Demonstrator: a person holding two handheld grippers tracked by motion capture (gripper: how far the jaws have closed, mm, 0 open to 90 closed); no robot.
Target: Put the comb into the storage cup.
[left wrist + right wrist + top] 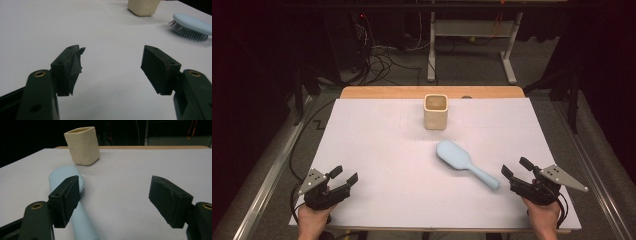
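The high view looks forward and down from above the person's side. Each gripper view sits low behind its own jaws, facing across the table [377, 150]. All three share the cream cup [435, 111] and blue hairbrush [464, 162].

The brush [459, 159] looks like smooth, matt pale-blue plastic, with thin, shiny bristles [188, 33]. The cup [435, 111] has a cream, slightly dimpled matt surface, like ceramic. The table [377, 150] wears a matt white sheet, like paper, over a wood edge. Each tool [112, 67] is matt black plastic with rough pads.
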